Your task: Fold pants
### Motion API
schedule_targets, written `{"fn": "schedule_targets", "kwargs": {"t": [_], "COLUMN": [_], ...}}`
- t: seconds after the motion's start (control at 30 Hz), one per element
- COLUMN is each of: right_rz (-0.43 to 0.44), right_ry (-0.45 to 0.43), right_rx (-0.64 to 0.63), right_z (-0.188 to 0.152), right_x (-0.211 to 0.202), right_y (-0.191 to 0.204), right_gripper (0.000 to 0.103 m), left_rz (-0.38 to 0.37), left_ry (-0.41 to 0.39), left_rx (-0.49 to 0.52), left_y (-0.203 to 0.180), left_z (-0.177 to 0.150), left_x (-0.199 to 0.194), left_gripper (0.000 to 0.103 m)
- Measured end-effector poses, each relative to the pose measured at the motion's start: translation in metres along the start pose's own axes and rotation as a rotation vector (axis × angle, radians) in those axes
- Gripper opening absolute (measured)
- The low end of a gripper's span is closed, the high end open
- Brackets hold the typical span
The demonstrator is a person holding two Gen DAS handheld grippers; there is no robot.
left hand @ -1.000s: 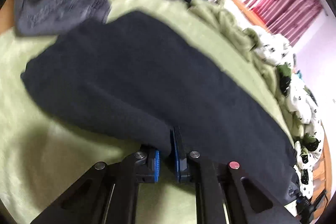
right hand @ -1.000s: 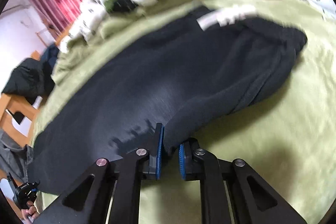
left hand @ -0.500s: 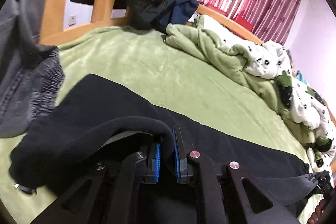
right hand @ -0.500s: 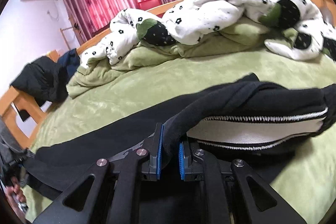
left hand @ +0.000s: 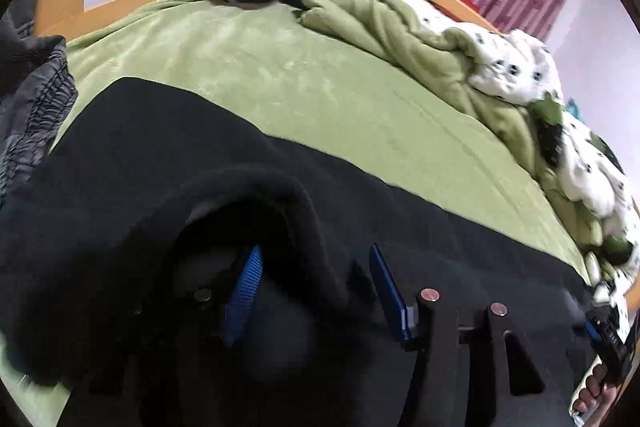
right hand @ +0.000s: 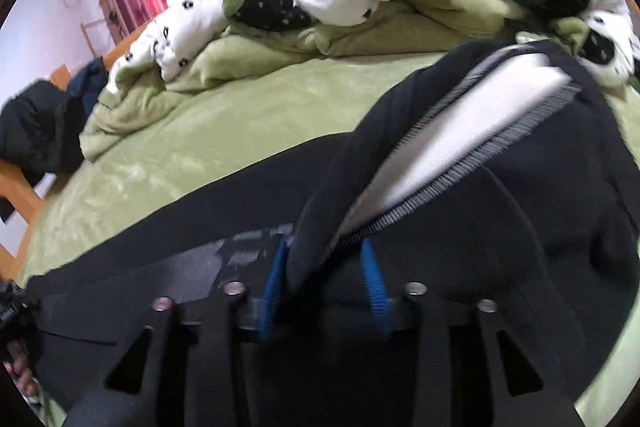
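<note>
Black pants (left hand: 168, 131) are laid lengthwise across the green blanket (left hand: 280, 67), near edge folded over onto the far half. Left gripper (left hand: 316, 279) jaws have just been opened; the cuff fold is draped loose between the pads, unpinched. Right gripper (right hand: 326, 279) likewise just opened, with the waistband (right hand: 460, 131) edge slack between its blue pads (right hand: 374, 287).

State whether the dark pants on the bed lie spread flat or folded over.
Folded over. The pants lie doubled lengthwise on the green blanket, the white-lined waistband turned up on top.
</note>
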State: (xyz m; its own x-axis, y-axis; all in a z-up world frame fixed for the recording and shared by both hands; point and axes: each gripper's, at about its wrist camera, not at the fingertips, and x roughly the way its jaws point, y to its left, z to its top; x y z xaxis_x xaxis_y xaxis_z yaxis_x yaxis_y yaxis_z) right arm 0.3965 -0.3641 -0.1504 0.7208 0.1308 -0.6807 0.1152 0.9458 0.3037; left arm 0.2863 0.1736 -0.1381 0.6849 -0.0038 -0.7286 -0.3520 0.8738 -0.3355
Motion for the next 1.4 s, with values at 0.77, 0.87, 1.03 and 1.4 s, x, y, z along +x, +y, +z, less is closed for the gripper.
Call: {"fn": "schedule_targets", "kwargs": {"t": [0.77, 0.87, 1.03, 1.4], "right_rz": [0.109, 0.106, 0.011, 0.060], "right_ry": [0.094, 0.089, 0.047, -0.067], "right_rx": [0.217, 0.243, 0.238, 0.271], "right_z": [-0.089, -0.078, -0.059, -0.064], "right_x": [-0.080, -0.057, -0.030, -0.108], "right_y": [-0.090, -0.092, -0.085, -0.100], "right_gripper": [0.058, 0.058, 0.018, 0.005], "left_rz": [-0.223, -0.193, 0.007, -0.064], "left_ry": [0.039, 0.022, 0.008, 0.014], "left_rx": [-0.312, -0.318, -0.172, -0.074], "left_y": [0.070, 0.065, 0.041, 0.037], "left_z": [-0.079, -0.069, -0.059, -0.076], "left_x": [-0.040, -0.028, -0.020, -0.094], "left_gripper": [0.064, 0.063, 0.025, 0.010]}}
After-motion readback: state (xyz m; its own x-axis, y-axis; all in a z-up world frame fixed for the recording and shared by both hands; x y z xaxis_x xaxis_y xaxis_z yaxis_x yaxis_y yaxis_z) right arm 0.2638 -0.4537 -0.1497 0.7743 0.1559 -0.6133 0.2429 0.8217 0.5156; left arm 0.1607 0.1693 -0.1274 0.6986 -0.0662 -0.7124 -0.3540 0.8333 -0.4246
